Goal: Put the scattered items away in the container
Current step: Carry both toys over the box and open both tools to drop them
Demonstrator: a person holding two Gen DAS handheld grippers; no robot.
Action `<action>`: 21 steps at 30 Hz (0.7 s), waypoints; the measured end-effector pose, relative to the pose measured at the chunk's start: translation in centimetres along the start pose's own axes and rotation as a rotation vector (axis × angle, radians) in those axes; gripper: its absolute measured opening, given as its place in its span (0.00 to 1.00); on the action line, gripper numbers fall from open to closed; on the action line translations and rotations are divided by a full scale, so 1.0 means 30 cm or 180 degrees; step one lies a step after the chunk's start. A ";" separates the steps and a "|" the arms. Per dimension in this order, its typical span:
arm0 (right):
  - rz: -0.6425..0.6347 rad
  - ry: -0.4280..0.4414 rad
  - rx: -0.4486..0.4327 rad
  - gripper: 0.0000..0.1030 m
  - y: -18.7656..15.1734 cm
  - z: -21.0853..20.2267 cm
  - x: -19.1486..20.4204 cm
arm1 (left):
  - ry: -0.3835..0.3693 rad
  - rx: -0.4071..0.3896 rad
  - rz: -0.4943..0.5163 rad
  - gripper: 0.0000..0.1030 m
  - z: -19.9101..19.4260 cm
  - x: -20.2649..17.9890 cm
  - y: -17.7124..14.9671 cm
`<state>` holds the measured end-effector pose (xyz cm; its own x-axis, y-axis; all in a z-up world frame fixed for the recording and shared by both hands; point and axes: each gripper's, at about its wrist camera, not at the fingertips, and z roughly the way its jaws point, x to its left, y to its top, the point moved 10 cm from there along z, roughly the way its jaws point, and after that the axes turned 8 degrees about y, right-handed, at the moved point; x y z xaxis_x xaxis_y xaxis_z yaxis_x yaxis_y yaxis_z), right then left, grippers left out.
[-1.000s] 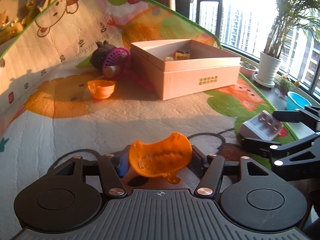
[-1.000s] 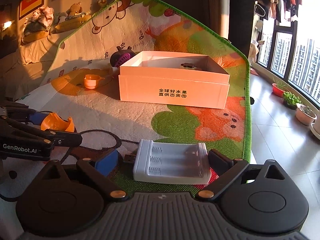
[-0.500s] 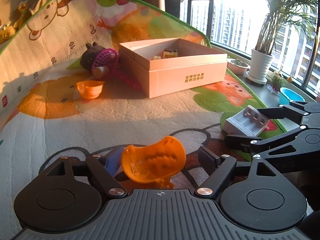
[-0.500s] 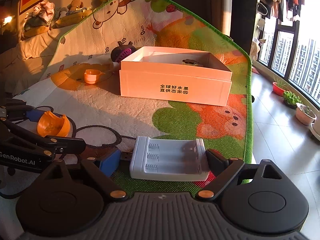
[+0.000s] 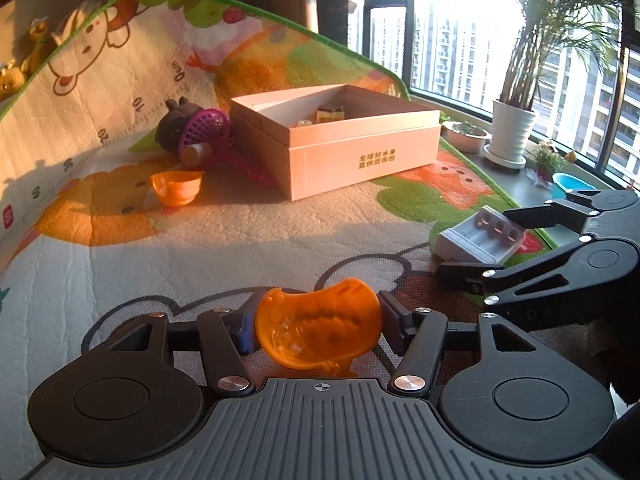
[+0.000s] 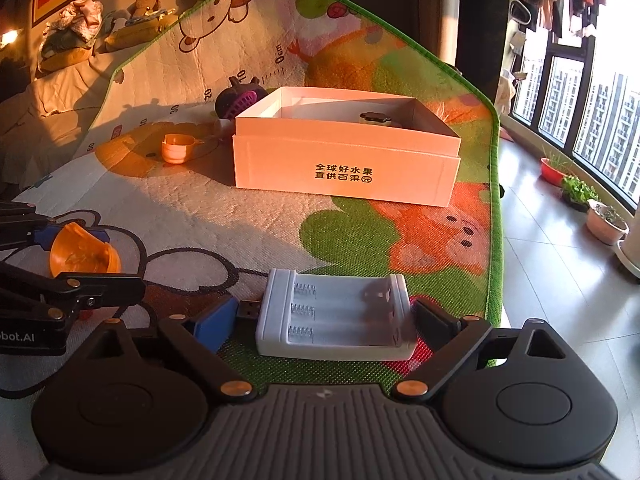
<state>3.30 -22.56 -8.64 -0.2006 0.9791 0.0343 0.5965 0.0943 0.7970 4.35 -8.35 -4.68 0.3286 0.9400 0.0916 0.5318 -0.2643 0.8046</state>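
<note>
An orange toy cup [image 5: 316, 328] lies tipped on its side between the fingers of my left gripper [image 5: 318, 316]. The jaws are closing and both pads press its sides. The same cup [image 6: 80, 252] shows at the left of the right wrist view. A white battery charger [image 6: 332, 320] sits crosswise in my right gripper [image 6: 324, 316], just over the play mat. Those jaws are opening slightly, with pads still against the charger's right end and USB plug. The open pink box [image 5: 360, 156] stands further back on the mat, with a few small items inside.
A second orange cup [image 5: 176, 188] and a dark plush toy with a purple basket [image 5: 196, 132] lie left of the box. The mat's green edge [image 6: 494, 240] borders tiled floor on the right. Plant pots [image 6: 604, 222] and a blue bowl [image 5: 566, 186] stand by the window.
The left jaws spread apart around the orange cup half a second ago and have come back onto it. The charger has slid slightly left between the right fingers.
</note>
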 end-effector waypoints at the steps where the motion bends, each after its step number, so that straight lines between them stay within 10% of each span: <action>1: -0.0002 -0.0003 -0.0001 0.91 0.000 0.000 0.000 | 0.0002 -0.0011 0.0006 0.62 -0.005 -0.001 -0.001; 21: 0.0135 0.0042 0.0040 0.88 -0.009 -0.013 -0.006 | -0.0041 -0.0064 0.0072 0.62 -0.016 -0.017 -0.014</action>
<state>2.87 -22.83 -8.64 -0.1851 0.9798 0.0757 0.6144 0.0552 0.7871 3.59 -8.61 -4.80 0.3504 0.9310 0.1025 0.5084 -0.2810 0.8140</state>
